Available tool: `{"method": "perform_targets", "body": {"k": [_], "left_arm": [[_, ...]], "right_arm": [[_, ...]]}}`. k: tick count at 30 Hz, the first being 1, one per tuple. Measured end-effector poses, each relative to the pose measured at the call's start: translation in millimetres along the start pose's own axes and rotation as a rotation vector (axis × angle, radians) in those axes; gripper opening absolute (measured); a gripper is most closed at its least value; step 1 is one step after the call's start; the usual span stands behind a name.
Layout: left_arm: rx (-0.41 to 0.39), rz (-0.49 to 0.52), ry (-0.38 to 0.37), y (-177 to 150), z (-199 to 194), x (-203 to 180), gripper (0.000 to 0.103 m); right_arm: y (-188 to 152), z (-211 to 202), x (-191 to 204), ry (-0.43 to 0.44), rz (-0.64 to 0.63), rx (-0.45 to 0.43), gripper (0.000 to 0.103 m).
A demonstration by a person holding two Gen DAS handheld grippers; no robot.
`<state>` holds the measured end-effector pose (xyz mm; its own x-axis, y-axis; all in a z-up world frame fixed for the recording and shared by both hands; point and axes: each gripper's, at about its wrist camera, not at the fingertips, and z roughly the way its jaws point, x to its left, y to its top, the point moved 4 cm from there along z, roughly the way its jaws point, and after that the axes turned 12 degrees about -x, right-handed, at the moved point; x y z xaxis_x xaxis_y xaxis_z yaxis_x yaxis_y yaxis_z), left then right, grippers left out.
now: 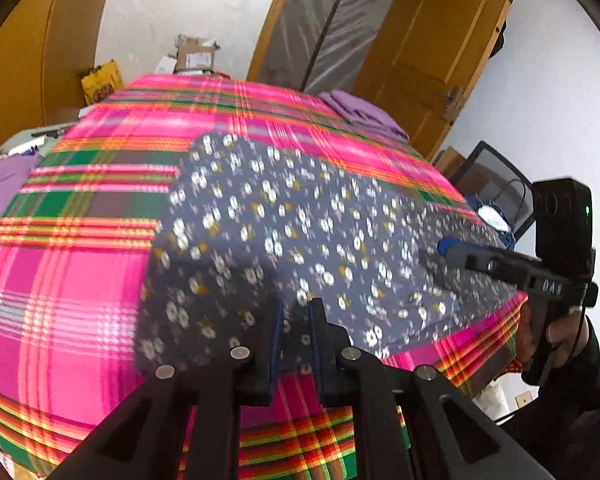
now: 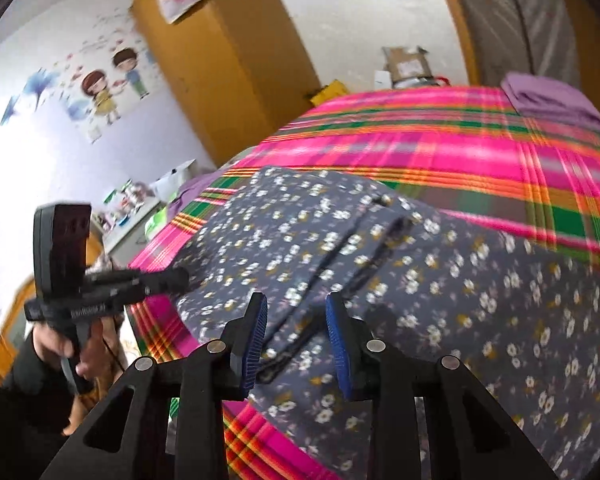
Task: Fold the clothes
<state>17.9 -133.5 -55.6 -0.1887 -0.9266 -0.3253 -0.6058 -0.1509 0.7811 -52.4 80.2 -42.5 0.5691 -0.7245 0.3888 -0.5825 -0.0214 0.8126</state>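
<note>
where its near hem meets plaid bedspread (image 1: pixel 60 300), floral garment (image 1: pixel 280 232) between both grippers

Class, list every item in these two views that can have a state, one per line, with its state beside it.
Floral garment: spread on the bed, partly folded, layered edges showing.
Left claw: narrow gap, over the garment's near edge; grip unclear.
Right claw: open, above the garment's folded seam.
Purple clothes: folded, at the far corner.
Plaid bedsheet: spread flat.
Wooden door: open.

text: "DAS" | on: right hand-held gripper (image 1: pixel 446 249) body | other lettering: unreadable
</note>
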Motion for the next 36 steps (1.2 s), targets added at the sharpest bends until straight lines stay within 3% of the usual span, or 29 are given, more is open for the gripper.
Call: {"method": "perform_targets", "body": {"k": [9, 15, 19, 29, 36], "left_arm": [[-0.018, 0.000, -0.035, 6.3, -0.9, -16.8, 0.012], [0.006, 0.036, -0.114, 4.3, 11.6, -46.9, 0.012], [0.016, 0.067, -0.166, 1.4, 15.7, -67.2, 0.012], [0.037, 0.109, -0.175, -4.6, 26.0, -76.4, 0.014], [0.041, 0.082, -0.185, -8.2, 26.3, -70.0, 0.017]], "right_arm": [[14.9, 13.7, -35.7, -0.031, 0.177, -0.014, 0.036], [35.2, 40.3, -59.6, -0.043, 0.288, -0.024, 0.037], [35.1, 59.8, -70.1, -0.068, 0.352, 0.023, 0.037], [41.8, 71.6, -70.7, -0.077, 0.363, 0.019, 0.043], [41.6, 84.2, -55.3, -0.061, 0.294, 0.051, 0.045]]}}
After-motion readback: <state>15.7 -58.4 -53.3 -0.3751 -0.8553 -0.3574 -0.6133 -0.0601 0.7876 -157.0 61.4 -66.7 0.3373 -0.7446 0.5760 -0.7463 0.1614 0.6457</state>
